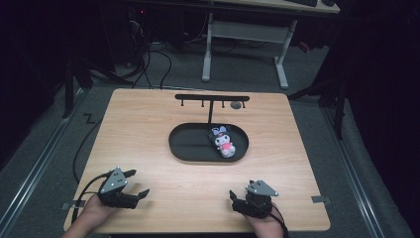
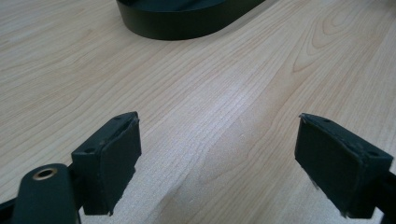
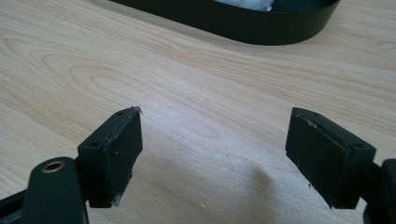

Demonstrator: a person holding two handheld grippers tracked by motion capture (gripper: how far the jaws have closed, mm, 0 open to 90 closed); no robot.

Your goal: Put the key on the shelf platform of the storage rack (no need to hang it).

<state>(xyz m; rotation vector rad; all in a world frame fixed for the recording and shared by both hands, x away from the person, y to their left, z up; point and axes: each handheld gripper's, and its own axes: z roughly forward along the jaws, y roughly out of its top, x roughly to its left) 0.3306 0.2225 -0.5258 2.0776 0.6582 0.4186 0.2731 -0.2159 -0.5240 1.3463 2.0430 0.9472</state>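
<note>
Both grippers sit low at the near edge of the wooden table (image 1: 148, 129), one in each of the person's hands. The left gripper (image 1: 136, 184) rests toward the near left corner with its jaws spread wide and nothing between them; in the left gripper view its two black pads (image 2: 114, 158) stand far apart over bare wood grain. The right gripper (image 1: 233, 198) is near the right end of that same edge, and the right gripper view shows its jaws just as wide open and empty, the pads (image 3: 116, 149) hanging over plain tabletop.

Well ahead of both, in the middle of the table, lies a black oval tray (image 1: 185, 144). A small plush doll (image 1: 223, 141) with a dark hood, white face and pink body lies in the right half of the tray, head pointing away from the person. It is well apart from either gripper.

Behind the tray stands a black T-shaped rack (image 1: 212, 98) with short pegs under its bar. A small dark round thing (image 1: 236, 105) sits by its right end, perhaps a cap, too small to tell.
</note>
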